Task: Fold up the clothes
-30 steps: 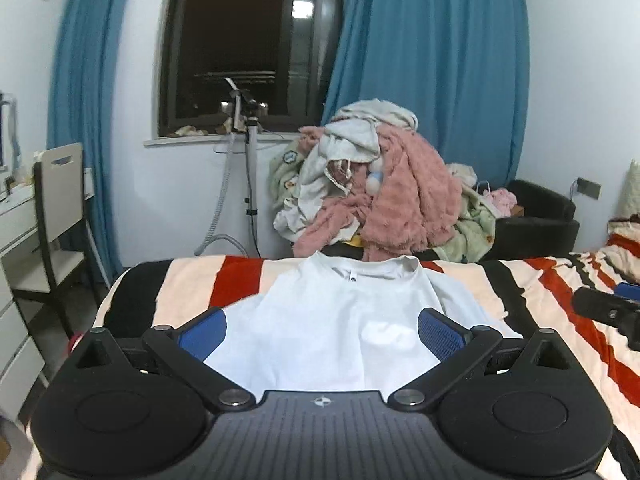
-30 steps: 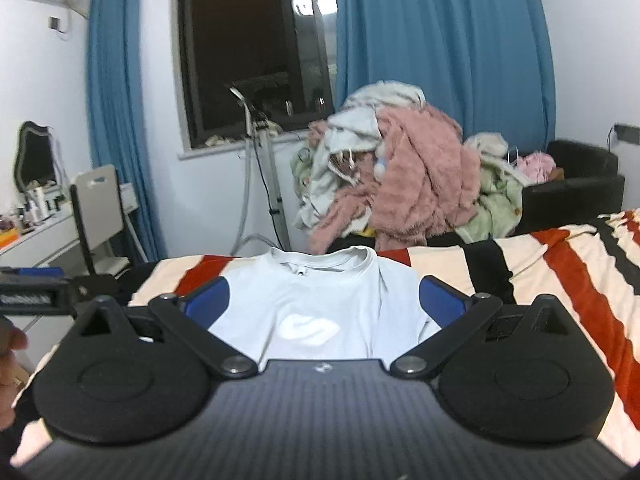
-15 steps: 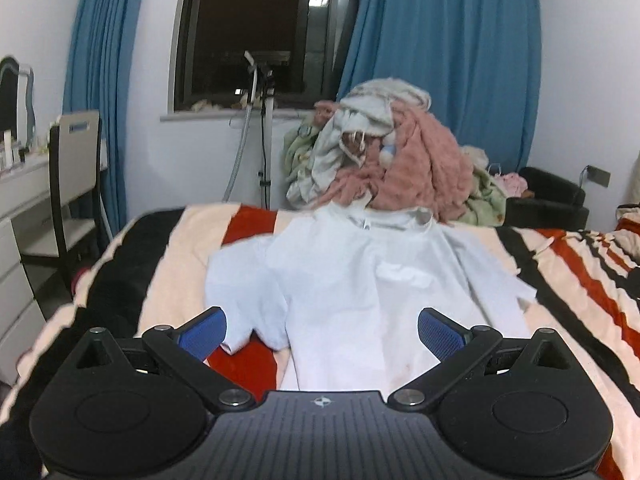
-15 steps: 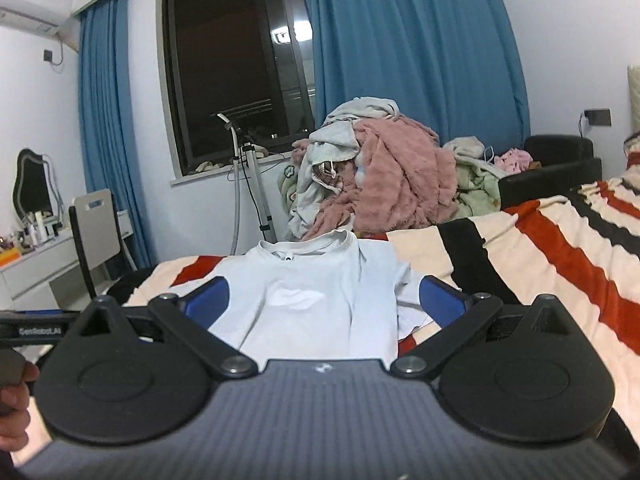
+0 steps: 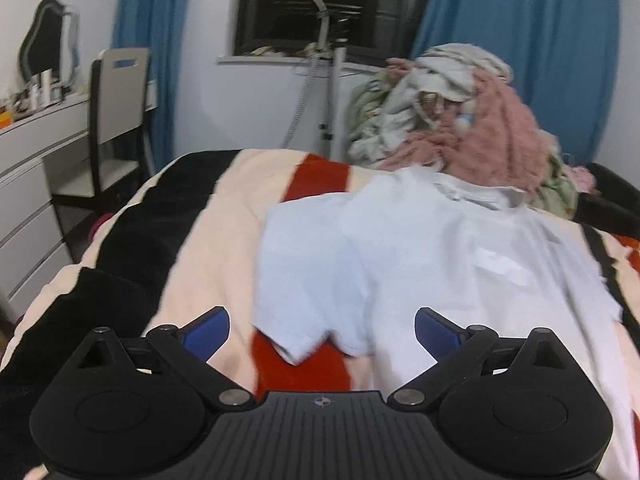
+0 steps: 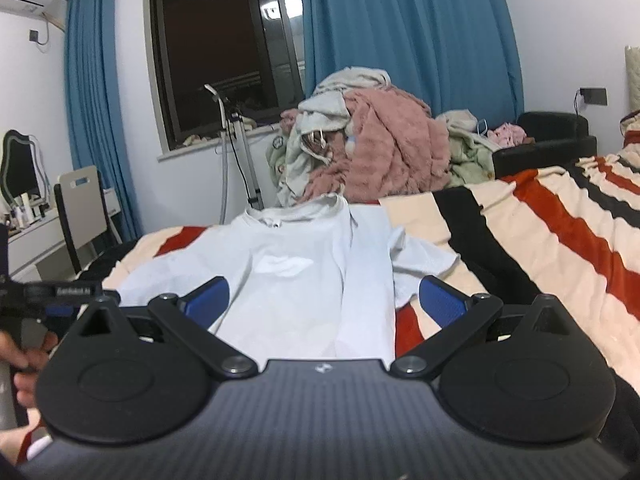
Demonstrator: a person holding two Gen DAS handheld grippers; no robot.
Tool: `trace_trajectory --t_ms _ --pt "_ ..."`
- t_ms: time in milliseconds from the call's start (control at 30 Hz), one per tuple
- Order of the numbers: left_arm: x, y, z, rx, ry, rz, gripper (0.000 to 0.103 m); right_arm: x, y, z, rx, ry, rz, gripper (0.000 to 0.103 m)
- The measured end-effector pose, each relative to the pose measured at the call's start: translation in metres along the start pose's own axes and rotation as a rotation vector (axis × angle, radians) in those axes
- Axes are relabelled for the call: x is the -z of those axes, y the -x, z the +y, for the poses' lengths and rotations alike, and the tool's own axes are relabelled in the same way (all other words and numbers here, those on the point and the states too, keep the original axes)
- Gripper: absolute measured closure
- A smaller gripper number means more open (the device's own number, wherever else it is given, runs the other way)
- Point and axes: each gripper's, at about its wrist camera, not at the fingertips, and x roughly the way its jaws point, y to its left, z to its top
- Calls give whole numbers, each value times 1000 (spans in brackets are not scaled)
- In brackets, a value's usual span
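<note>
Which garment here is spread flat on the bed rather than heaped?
The white T-shirt, lying open on the striped blanket; the pink, grey and green clothes sit heaped behind it.

Bed covered by a striped blanket (image 5: 224, 216) in cream, red and black, a pale blue T-shirt (image 5: 400, 256) spread flat on it, collar at the far edge, sleeves lying out to either side

There's small white lettering on the left gripper (image 6: 60, 292) body, too blurred to read; nothing else here carries legible text.
</note>
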Motion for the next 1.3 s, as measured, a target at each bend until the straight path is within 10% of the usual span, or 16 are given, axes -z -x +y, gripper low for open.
trace_trajectory --t_ms 333,700,900,1067,1300 --pt "-14 -48 49 22 247 56 8 6 -6 4 -7 -21 38 0" --pt "-23 -110 64 60 348 54 39 13 -24 4 -39 -79 112 0" --pt "-53 -140 55 51 234 15 101 16 -30 4 -41 -92 135 0" --pt "-99 -150 46 17 55 -42 101 16 -40 7 -32 -84 141 0" --pt "-184 -203 35 -252 -122 -57 102 17 -59 10 -7 -52 124 0"
